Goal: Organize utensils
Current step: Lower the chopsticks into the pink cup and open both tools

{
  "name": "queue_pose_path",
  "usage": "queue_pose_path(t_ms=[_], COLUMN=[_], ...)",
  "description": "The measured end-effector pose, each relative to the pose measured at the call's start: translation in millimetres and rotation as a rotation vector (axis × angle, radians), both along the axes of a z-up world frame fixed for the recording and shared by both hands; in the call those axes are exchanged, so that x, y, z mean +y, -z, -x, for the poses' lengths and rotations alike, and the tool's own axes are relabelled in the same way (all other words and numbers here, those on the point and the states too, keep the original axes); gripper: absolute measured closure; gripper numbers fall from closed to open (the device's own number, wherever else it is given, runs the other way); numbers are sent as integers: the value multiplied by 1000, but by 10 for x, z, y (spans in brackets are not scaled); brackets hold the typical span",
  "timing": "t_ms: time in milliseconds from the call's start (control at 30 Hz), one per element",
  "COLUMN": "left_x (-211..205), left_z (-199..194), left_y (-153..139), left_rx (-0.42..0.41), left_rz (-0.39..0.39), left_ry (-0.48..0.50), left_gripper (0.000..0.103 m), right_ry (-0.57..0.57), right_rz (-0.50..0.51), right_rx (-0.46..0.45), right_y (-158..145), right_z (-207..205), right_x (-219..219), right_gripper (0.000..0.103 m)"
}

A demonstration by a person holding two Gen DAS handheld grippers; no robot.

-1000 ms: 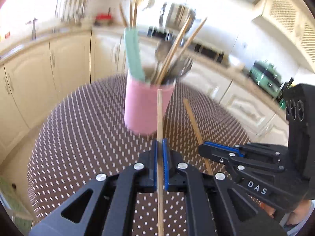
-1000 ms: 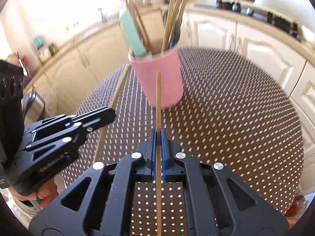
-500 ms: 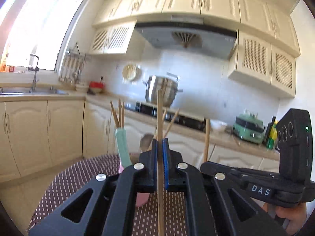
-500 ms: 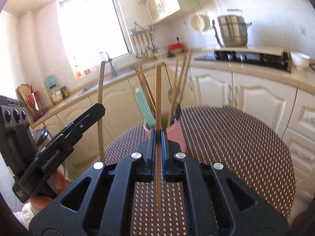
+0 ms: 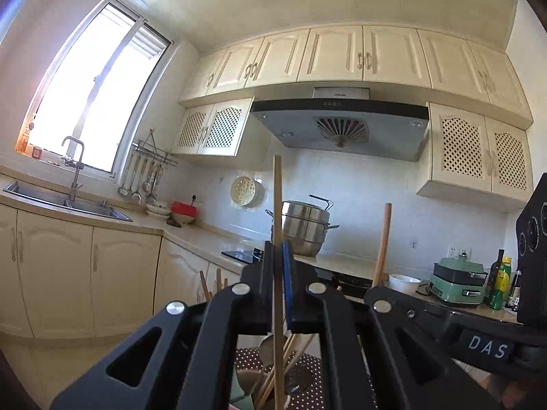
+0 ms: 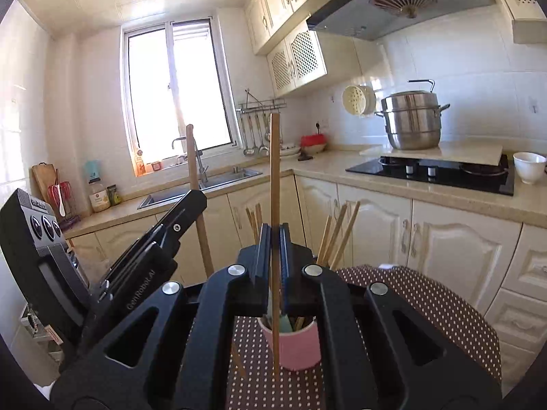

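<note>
Both grippers are up over the round brown table with the white-dotted cloth [image 6: 427, 304], each one carrying a stick; the left gripper [image 5: 278, 249] has its blue-lined jaws pressed tight on a thin pale wooden chopstick [image 5: 277, 198], which stands upright through the pinch, tip high against the tiled wall, lower end reaching down toward the holder; the right gripper [image 6: 274, 232] is likewise clamped on its own slim brown wooden chopstick [image 6: 274, 171], upright, its lower end hanging in front of the pink cylindrical utensil cup [image 6: 295, 348]; that cup stands on the table directly below and ahead, already bristling with more wooden chopsticks [image 6: 336, 232] and a mint-green flat handle [image 6: 286, 323]; behind, a stacked steel steamer pot [image 6: 412, 119] sits by the black hob [image 6: 434, 171].
</note>
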State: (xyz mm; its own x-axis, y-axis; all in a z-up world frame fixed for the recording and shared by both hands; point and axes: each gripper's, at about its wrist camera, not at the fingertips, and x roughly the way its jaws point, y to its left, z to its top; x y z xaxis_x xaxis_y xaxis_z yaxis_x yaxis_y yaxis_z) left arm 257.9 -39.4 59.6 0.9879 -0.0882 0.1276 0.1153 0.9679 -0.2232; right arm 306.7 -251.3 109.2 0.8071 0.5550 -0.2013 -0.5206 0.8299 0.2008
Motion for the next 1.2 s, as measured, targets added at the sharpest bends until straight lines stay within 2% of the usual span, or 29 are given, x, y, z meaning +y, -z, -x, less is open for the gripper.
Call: queue_pose_path(t_ms=[167, 333, 533, 933, 1200], left_x=[0, 70, 33, -26, -2], left_z=[-198, -360, -520, -647, -571], left_y=[-27, -9, 87, 339, 562], left_rx=[-41, -66, -71, 2, 101], left_rz=[22, 94, 82, 19, -33], left_ry=[-45, -94, -133, -107, -73], left_gripper=[98, 98, 98, 98, 98], right_ry=[16, 21, 35, 29, 39], right_rz=[-24, -49, -58, -43, -6], right_rx=[-46, -66, -83, -51, -40], right_y=[-45, -7, 95, 268, 326], right_z=[-110, -211, -323, -411, -347], right_x=[25, 33, 77, 145, 202], right_gripper=[98, 98, 98, 98, 97])
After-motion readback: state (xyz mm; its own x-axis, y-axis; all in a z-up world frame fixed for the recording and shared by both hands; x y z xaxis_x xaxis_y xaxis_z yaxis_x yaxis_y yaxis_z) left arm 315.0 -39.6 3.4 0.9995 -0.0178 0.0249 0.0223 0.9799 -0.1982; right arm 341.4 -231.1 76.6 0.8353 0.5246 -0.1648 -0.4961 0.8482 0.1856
